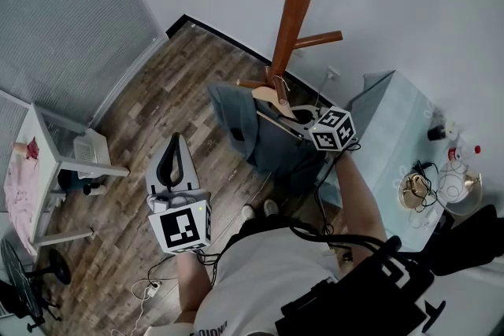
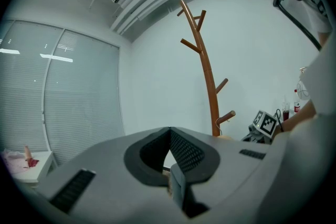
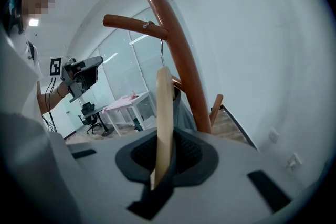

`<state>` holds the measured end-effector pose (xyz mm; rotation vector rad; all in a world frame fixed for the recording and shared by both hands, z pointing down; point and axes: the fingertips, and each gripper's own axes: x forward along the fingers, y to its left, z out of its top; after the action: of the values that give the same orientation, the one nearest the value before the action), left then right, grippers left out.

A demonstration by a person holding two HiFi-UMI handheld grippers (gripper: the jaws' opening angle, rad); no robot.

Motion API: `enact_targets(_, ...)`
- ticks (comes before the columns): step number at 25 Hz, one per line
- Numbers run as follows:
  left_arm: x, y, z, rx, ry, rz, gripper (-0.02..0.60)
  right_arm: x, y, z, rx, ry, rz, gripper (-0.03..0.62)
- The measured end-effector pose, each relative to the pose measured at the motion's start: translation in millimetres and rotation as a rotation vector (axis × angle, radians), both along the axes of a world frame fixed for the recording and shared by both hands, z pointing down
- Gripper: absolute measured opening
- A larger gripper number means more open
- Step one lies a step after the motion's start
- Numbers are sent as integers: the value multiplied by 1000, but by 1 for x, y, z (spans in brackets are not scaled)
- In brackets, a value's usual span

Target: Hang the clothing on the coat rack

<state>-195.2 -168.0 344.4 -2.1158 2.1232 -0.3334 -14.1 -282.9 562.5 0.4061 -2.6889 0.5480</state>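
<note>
Clothing (image 1: 260,134), grey-blue, hangs from a wooden hanger (image 3: 164,107) just beside the coat rack (image 3: 181,55) trunk. Right gripper (image 3: 161,157) is clamped on the hanger, which stands edge-on and upright in its view. The wire hook (image 3: 161,52) points up toward a peg (image 3: 131,22); whether it rests over that peg is unclear. Left gripper (image 2: 169,136), jaws together and empty, is well apart.

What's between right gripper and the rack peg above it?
Only the wooden hanger clamped in the right gripper, its wire hook extending toward the peg; right gripper view.
</note>
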Motion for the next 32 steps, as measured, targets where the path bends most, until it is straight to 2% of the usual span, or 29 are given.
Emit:
enact_targets(14,0,-2,1,7,7,9,12,1,-2,3,56,65,5,51)
enact_targets(20,0,-2,1,4,9,7,12,7,-7,-6,79,50,54,95)
enact_targets(25,0,-2,1,10,13,13,12,14,-8,-24,139,61,75,117)
enact_targets(32,1,-3,0,19,21,26,13,25,-8,-38,197,80,137,123)
